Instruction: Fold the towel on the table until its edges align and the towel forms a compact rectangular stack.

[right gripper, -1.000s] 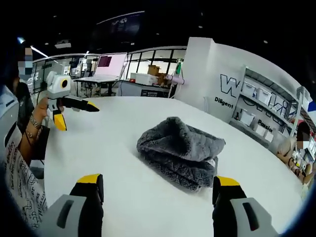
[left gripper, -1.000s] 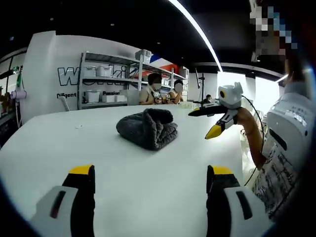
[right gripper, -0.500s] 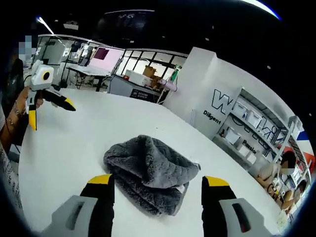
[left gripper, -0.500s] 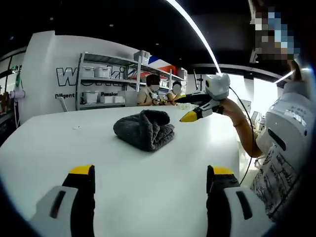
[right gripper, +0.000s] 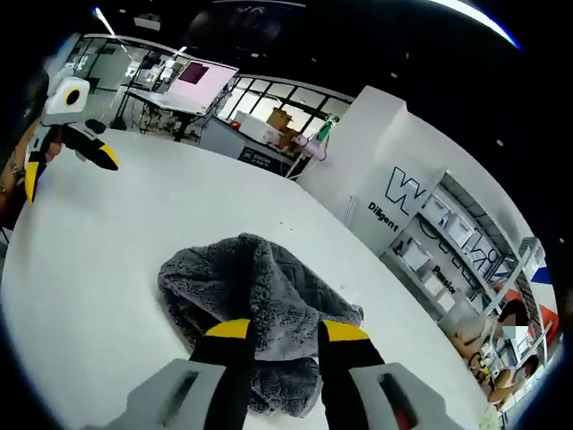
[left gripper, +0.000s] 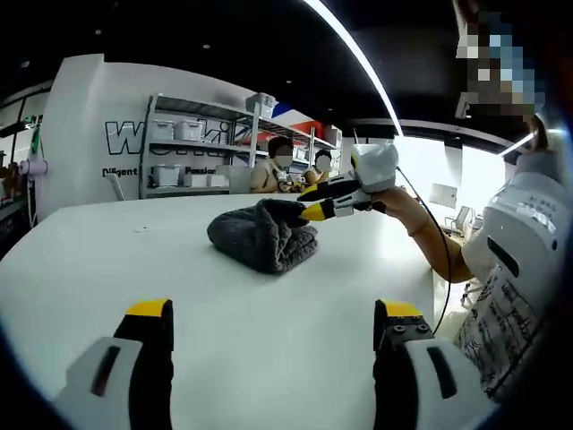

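Note:
A crumpled grey plush towel (left gripper: 264,235) (right gripper: 242,282) lies in a loose heap on the white table (left gripper: 89,260) (right gripper: 107,215). My right gripper (right gripper: 286,330) has its jaws drawn in around a raised fold at the heap's near side, with fabric filling the gap between them. In the left gripper view the right gripper (left gripper: 309,202) comes in from the right, its tips on the towel's right end. My left gripper (left gripper: 273,313) hangs open above bare table, well short of the towel. In the right gripper view the left gripper (right gripper: 70,172) floats at the far left, jaws spread.
The person holding the grippers (left gripper: 519,251) stands at the table's right edge. Beyond the table are a metal shelf with bins (left gripper: 188,148) (right gripper: 448,242), two seated people (left gripper: 295,166) and office desks (right gripper: 179,90). Bare tabletop surrounds the towel.
My right gripper has moved in onto the towel and its jaws have narrowed from wide open to gripping a fold. The left gripper has stayed open in about the same place.

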Demonstrator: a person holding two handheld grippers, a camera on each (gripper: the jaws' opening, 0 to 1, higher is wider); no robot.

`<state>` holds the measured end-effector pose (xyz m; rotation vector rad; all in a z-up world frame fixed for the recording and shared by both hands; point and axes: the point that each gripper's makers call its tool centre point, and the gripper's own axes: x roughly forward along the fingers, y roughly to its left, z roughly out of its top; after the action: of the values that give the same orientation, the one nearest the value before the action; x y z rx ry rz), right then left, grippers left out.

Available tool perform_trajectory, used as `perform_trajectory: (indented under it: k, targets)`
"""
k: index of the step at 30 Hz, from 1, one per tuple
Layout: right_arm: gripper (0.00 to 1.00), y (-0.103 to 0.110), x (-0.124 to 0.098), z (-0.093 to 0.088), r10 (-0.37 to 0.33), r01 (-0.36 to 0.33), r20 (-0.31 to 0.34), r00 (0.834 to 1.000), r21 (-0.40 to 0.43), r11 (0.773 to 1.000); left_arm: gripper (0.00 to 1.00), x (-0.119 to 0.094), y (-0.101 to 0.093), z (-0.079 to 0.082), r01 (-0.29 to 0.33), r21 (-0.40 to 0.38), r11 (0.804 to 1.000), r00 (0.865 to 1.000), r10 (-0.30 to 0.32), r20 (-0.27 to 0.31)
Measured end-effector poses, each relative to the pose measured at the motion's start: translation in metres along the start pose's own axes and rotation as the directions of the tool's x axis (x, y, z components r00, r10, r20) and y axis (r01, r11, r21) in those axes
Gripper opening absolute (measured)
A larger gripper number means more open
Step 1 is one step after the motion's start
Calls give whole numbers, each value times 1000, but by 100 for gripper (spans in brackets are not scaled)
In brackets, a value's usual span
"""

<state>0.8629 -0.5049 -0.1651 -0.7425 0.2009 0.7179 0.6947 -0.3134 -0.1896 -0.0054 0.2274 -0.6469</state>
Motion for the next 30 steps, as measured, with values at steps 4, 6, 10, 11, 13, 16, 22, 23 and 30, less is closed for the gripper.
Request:
perform_trajectory:
  k: [4,6,10,11,13,16,22,23,30]
  targets:
    - [17,4,2,-6,24,-24,-21,999,-5,1000,98,0,0,0,1,0,1000,1000,-1,-1]
    - [10,3,2,-6,21,-21,-24,1000,-27,999,97,0,0,1,0,0,1000,1000,0,2]
    - [6,0,1,-7,5,-8,-34,999,-94,996,97,0,0,3,-1,0,1000,1000,1,6]
    - [5,-1,0,-7,4,-7,-35,999,-104,995,97,0,0,2,1,1,1000,1000,-1,5]
    - [5,-6,-2,-5,6,-9,-24,1000,-127,992,97,1,-1,2,4,1,1000,1000,-4,3]
    - [5,-15,-5,-1,9,-10,-4,1000,-147,989,97,2,-1,1,7,1,1000,1000,-7,2]
    - [4,-35,-11,-13,46,-45,23,999,-70,997,96,2,-2,2,12,0,1000,1000,-12,1]
    - [4,-36,-11,-19,51,-50,13,999,-65,997,96,2,-2,1,13,2,1000,1000,-13,-1]
    - [5,-26,-3,-65,97,-97,-64,993,7,995,96,4,-2,2,12,4,1000,1000,-12,-5]
